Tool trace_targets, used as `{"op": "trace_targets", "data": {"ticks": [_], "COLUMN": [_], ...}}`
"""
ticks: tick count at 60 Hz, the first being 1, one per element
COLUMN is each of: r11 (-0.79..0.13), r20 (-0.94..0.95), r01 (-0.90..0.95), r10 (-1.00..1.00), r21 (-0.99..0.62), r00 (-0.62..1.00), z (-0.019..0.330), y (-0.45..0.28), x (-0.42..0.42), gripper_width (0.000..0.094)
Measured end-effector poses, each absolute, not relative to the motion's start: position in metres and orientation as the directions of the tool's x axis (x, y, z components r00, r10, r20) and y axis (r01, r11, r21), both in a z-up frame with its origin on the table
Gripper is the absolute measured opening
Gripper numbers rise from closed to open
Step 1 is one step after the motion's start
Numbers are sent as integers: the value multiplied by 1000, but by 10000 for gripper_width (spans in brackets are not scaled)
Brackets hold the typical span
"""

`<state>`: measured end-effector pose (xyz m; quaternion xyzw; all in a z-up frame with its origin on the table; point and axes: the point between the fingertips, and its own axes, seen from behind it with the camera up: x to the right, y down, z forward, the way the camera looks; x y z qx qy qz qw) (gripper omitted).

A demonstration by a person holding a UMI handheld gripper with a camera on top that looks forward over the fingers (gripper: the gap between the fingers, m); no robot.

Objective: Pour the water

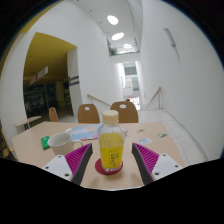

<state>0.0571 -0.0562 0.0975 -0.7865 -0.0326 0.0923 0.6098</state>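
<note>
The bench [150, 135] was the largest thing in view, a pale wooden top with two wooden chairs [124, 110] drawn up at its far edge and a bright hallway beyond. A few flat green and white items lay toward its left edge and far side, too small to name.

The bottle [110, 143] stood near the bench's near edge: clear plastic, a white cap, a label round its middle and yellow liquid filling the lower part. It rested on a small red coaster [109, 169]. The cap looked to be in place, so by my judgement pouring had not begun and the cap could block any pour unless it came off first.

A white cup [62, 142] sat left of the bottle and a little farther in, apart from it. It was the likely target, and a tilt begun too far from it would spill onto the bench.

The tongs [110, 166] were spread, one finger at each side of the bottle's base, with what looked like a gap on both sides; the bottle stood between them on its own footing. The pink pads [147, 157] were level with its lower part. Closing that low on a tall bottle risked it swinging or slipping when lifted, and an uneven squeeze could push it off the coaster or tip it toward the cup.
</note>
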Motion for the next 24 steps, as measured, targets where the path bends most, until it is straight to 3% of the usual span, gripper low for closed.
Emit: {"op": "trace_targets", "data": {"ticks": [24], "r11": [-296], "r20": [-202], "r01": [-140], "r10": [192], "r21": [-945], "r00": [960], "z": [74], "y": [-115], "x": [64], "gripper_width": [858]}}
